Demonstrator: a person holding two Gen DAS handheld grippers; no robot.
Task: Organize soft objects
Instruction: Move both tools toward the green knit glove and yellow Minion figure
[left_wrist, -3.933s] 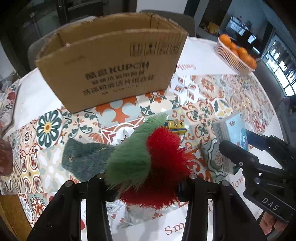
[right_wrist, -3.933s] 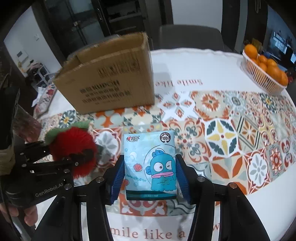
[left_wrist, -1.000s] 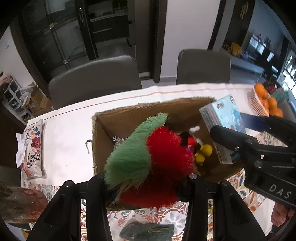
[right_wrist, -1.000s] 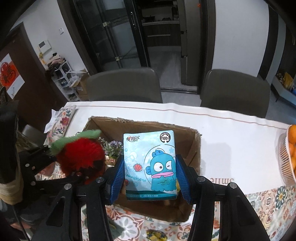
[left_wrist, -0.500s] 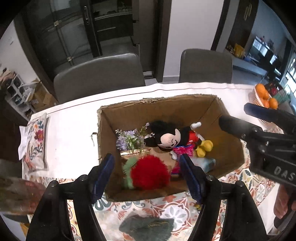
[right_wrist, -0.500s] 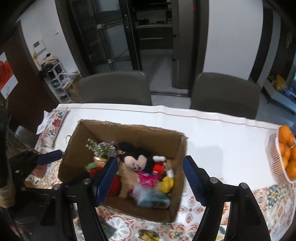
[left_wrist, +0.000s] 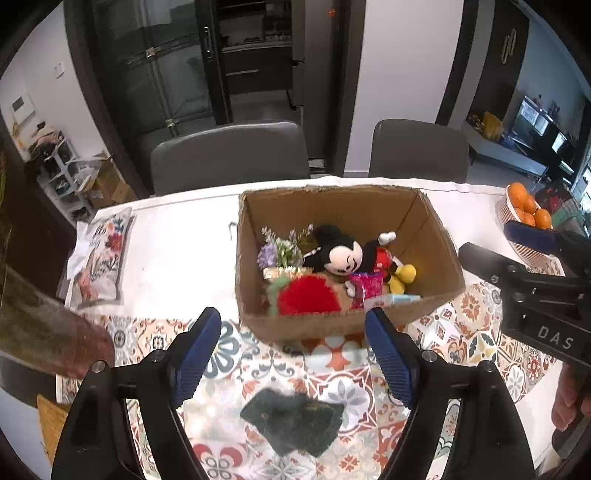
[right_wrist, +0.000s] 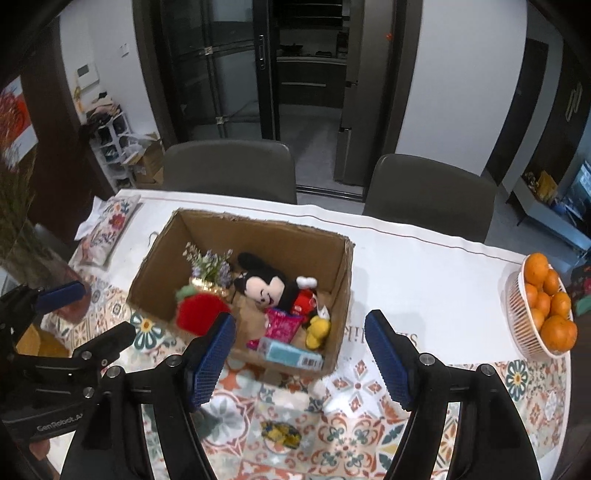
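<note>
An open cardboard box (left_wrist: 332, 325) (right_wrist: 147, 284) stands on the table. Inside lie the red and green plush strawberry (left_wrist: 306, 295) (right_wrist: 199, 308), a Mickey Mouse plush (left_wrist: 343, 254) (right_wrist: 266, 286), a pink pack (right_wrist: 282, 325), a light blue tissue pack (right_wrist: 291, 352) and purple flowers (left_wrist: 279, 251). My left gripper (left_wrist: 293, 350) is open and empty above the table in front of the box. My right gripper (right_wrist: 301, 350) is open and empty, also in front of the box. A dark green felt piece (left_wrist: 295, 421) lies on the table below the left gripper. A small yellow toy (right_wrist: 280, 432) lies on the table.
A basket of oranges (right_wrist: 543, 306) (left_wrist: 524, 214) stands at the table's right edge. A floral pack (left_wrist: 101, 258) lies at the left. A vase (left_wrist: 44, 332) stands at the near left. Two grey chairs (right_wrist: 229, 170) stand behind the table.
Both grippers opened and let the plush strawberry and the tissue pack fall into the box. Since then both have pulled back and up from the box.
</note>
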